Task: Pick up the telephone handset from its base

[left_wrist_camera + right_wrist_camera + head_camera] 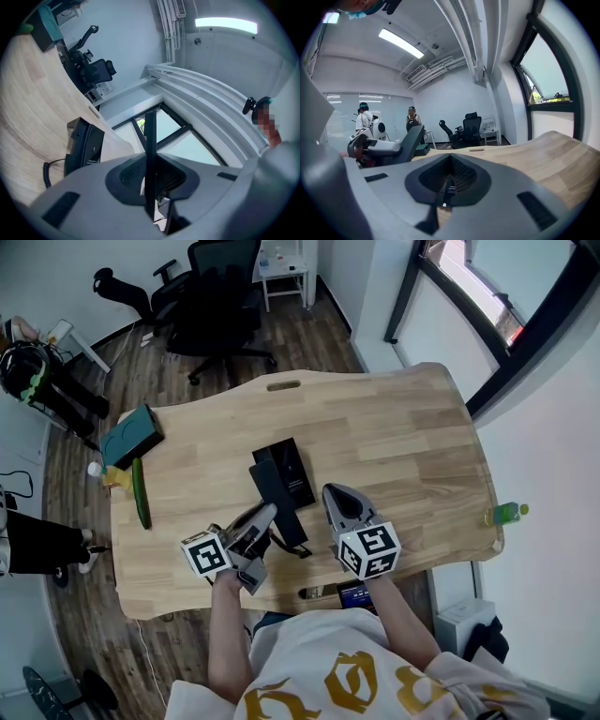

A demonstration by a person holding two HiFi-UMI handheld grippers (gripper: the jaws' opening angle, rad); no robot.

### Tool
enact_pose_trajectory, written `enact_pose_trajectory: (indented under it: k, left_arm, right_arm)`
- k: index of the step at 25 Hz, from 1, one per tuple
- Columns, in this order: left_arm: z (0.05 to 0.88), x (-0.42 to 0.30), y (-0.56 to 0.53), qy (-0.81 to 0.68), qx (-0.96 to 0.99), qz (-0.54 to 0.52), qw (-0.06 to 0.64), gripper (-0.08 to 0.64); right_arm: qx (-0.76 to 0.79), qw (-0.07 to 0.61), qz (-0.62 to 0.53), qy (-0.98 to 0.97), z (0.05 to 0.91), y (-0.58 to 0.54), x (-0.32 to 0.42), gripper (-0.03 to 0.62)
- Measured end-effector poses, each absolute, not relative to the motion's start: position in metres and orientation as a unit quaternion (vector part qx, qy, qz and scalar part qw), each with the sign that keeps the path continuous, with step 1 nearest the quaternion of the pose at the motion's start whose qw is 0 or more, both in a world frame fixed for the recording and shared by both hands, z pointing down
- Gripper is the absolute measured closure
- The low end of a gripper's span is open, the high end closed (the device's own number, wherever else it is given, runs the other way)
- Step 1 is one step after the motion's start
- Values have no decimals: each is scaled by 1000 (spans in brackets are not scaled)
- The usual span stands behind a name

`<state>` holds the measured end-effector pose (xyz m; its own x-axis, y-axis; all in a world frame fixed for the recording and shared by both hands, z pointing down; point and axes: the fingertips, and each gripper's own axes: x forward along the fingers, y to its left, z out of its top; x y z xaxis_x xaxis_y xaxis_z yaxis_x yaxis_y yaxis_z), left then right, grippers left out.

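The black telephone base [295, 468] lies at the table's middle. The black handset [287, 519] slants over its near side, and my left gripper [267, 515] is shut on it from the left. In the left gripper view the handset [150, 136] shows edge-on as a thin dark bar clamped between the jaws, with the base [84, 146] and the coiled cord [45, 172] to the left on the table. My right gripper [336, 493] hovers just right of the handset, shut and empty. In the right gripper view the right gripper [449, 164] holds nothing, and the handset [410, 140] stands at the left.
A teal box [131, 437], a cucumber [141, 493] and a small yellow item [114, 476] lie at the table's left edge. A green bottle [506, 514] sits past the right edge. Office chairs [220, 296] stand beyond the table. Two people [365, 119] stand far off.
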<state>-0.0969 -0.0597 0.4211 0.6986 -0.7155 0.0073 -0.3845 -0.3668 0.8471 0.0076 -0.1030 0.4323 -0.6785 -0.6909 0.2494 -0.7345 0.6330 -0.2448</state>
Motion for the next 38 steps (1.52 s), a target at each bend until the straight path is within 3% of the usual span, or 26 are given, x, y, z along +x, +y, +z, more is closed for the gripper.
enact_pose_trajectory:
  k: [38]
  left_arm:
    - [402,-102,-39,-322,820,-193,432,489]
  right_arm:
    - [395,73,140,-905,427,-99,6,588]
